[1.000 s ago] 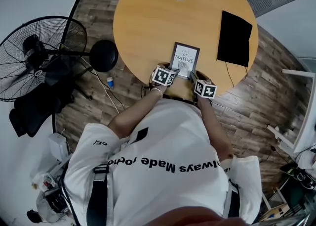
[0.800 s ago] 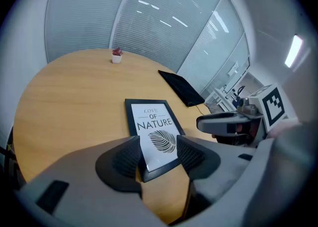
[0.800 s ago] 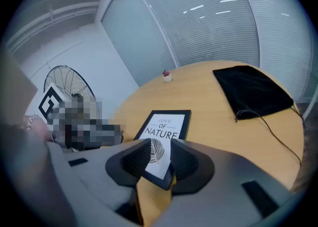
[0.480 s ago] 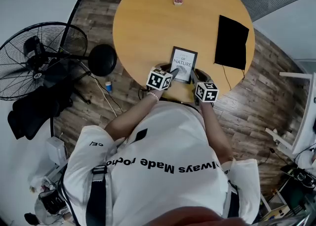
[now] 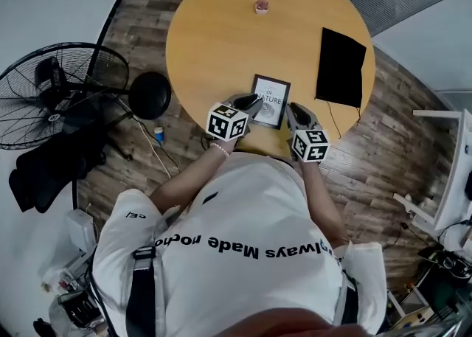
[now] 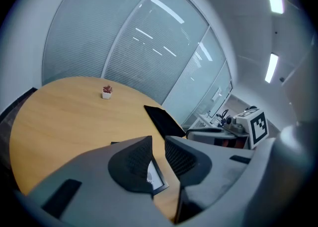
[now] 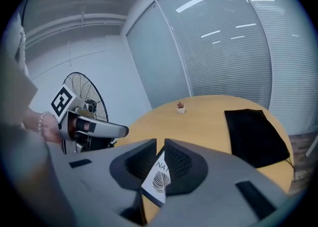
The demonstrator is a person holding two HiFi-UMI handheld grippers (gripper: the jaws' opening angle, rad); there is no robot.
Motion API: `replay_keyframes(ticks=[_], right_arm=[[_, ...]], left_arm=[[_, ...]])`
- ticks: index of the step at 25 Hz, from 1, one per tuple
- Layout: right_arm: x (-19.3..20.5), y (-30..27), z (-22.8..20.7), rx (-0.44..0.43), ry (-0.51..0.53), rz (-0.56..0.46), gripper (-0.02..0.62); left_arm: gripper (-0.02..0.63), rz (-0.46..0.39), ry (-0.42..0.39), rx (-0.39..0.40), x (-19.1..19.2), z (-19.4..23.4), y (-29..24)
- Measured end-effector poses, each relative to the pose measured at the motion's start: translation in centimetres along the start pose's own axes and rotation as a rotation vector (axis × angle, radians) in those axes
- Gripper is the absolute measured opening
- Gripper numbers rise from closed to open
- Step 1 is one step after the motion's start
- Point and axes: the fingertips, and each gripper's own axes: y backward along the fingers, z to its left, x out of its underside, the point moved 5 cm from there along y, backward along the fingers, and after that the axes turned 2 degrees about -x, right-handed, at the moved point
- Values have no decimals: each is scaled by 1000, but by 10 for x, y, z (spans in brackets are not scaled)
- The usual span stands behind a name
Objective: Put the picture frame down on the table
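The black picture frame, with a white leaf print, lies flat on the round wooden table near its front edge. Both grippers hang in the air above the frame's near side and touch nothing. My left gripper has just been closing, a narrow gap remains and nothing is between the pads. My right gripper has also been closing and its pads stand almost together, empty. Through the left gripper gap a corner of the frame shows below. The right gripper looks down on the frame.
A black mat lies at the table's right side, with a thin cable trailing off its near corner. A small potted plant stands at the far edge. A floor fan and a round black stool stand left of the table.
Both grippers have risen off the frame's near edge and their jaws have closed from wide open. The frame stays flat on the table.
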Motion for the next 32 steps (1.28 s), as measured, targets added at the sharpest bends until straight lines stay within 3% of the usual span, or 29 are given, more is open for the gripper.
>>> replay_keyframes(ticks=[4,18,32], right_arm=[[-21,11,5,-14,16,-44,66],[-105,55,33,-40,127,-197,52],[-172,83,70,-78,247,-291,51]], left_arm=[[77,-63,15,35,-22,-11,11],[46,-241,-194,52,-89,-49,57],[37,-392,-332,85,-152,-90,95]])
